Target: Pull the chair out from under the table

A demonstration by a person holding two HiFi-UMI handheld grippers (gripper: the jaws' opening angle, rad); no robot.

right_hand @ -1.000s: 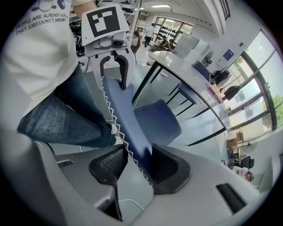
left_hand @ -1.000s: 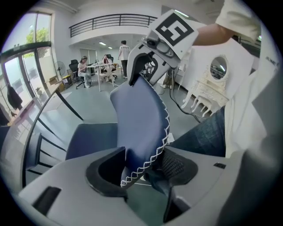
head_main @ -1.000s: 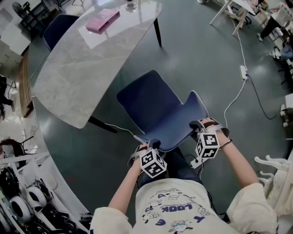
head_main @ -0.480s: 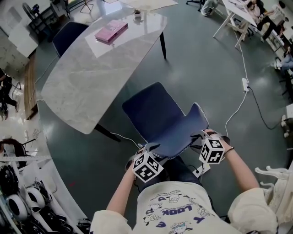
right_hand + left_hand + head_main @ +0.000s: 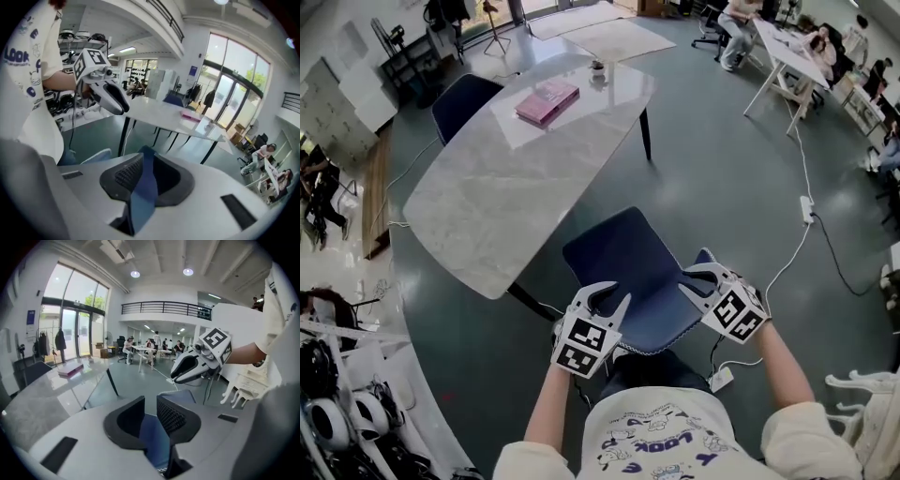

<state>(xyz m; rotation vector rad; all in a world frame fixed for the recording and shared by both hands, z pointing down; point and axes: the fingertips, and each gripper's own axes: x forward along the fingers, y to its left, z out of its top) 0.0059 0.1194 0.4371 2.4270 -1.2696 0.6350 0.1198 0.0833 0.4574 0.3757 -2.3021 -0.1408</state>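
Note:
The navy chair (image 5: 623, 262) stands clear of the grey marble table (image 5: 506, 187), its backrest toward me. My left gripper (image 5: 607, 302) hangs above the backrest's left end. My right gripper (image 5: 701, 276) hangs above its right end. Neither touches the chair. Both pairs of jaws have just been closing and now stand a narrow gap apart, with nothing between them. In the left gripper view (image 5: 151, 401) and the right gripper view (image 5: 147, 161) only the blue chair below shows through each gap.
A pink book (image 5: 547, 101) and a small cup (image 5: 598, 67) lie on the table's far end. A second navy chair (image 5: 461, 101) stands behind it. A white cable with a power strip (image 5: 808, 208) runs along the floor at right. Equipment racks (image 5: 337, 412) crowd the left edge.
Both grippers have let go of the backrest's top edge and risen above it. Their jaws are narrower than before. The chair stays where it was pulled.

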